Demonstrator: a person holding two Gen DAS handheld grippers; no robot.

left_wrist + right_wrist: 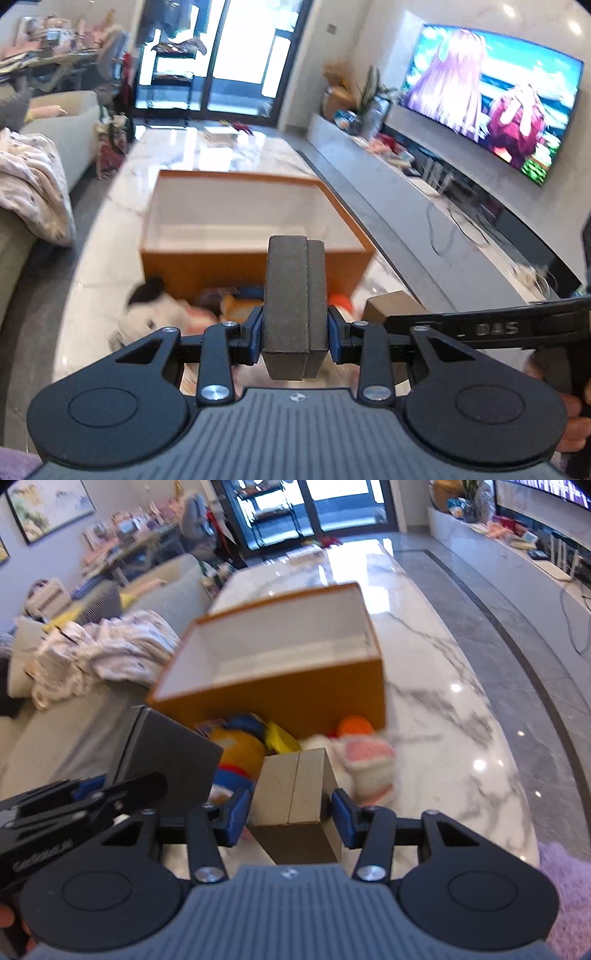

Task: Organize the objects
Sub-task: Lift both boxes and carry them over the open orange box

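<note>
An open orange box [177, 269] with a white inside stands on the marble table [258, 155]; it also shows in the right wrist view [295, 698]. Soft toys lie in a pile in front of it: a white and black plush [155, 314], a yellow and blue plush [240, 742], an orange ball-like toy [356, 725] and a white and pink knitted toy [369, 760]. My left gripper [297, 240] is shut and empty, above the pile. My right gripper [295, 755] is shut and empty, close beside the left gripper [173, 753].
A sofa with a crumpled blanket [33, 184] runs along the left. A low TV cabinet [424, 173] and a large screen [491, 92] stand to the right. Books [219, 134] lie at the table's far end. The marble table [443, 701] stretches to the right of the box.
</note>
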